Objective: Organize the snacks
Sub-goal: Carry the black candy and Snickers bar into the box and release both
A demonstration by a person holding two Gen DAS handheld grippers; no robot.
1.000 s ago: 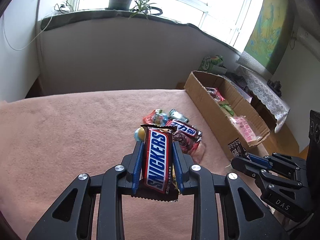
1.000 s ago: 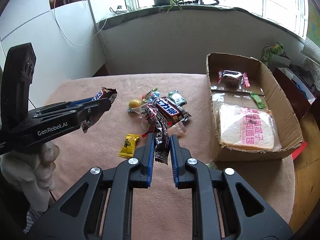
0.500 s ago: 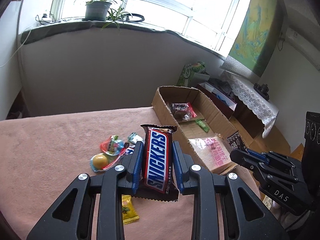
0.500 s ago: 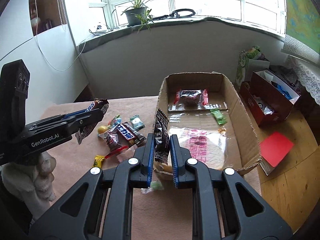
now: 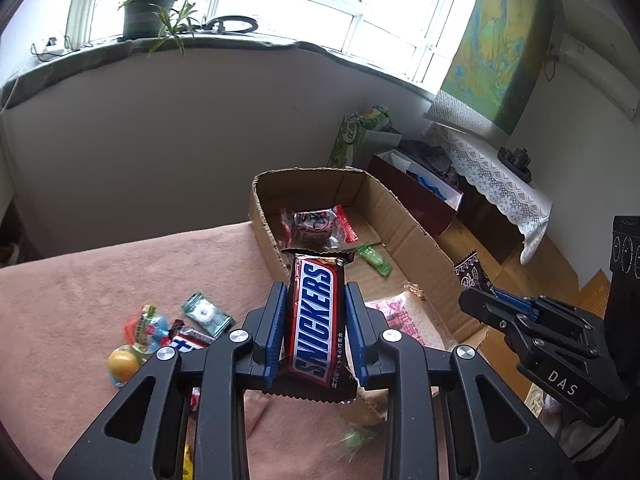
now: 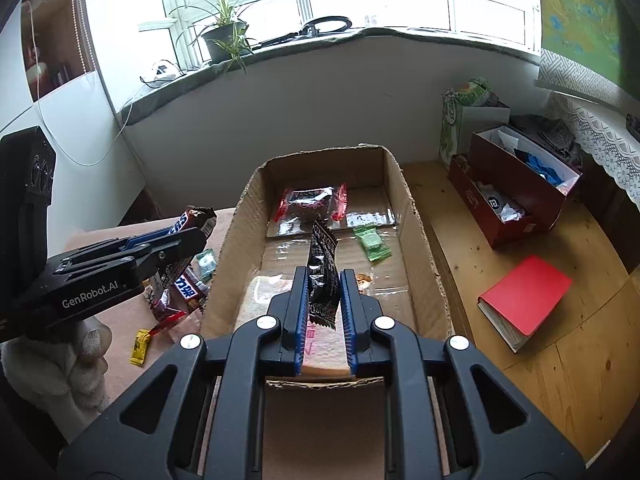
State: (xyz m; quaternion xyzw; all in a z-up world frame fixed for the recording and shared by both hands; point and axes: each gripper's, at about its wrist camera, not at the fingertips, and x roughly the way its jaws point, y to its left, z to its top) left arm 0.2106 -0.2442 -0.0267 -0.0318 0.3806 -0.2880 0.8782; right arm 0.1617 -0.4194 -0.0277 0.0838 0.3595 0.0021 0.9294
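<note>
Lighting: daylight only, entering through the window (image 5: 248,4) at the far wall; panes blown out to white, no detail beyond the glass. Wall below the sill in soft shade. Interior evenly lit, moderately bright, shadows faint and diffuse.
Glare: sheen on the clear wrappers inside the cardboard box (image 6: 408,208).
Distortion: strong fisheye in both views; window frames and sill bow, black vignette at the corners.
Focus: centre crisp, lettering on the Snickers bar (image 5: 316,316) legible. Small green wrapper (image 5: 352,438) at the lower edge smeared by motion blur.

Brown Snickers bar (image 5: 316,320), red binder (image 6: 524,300)
</note>
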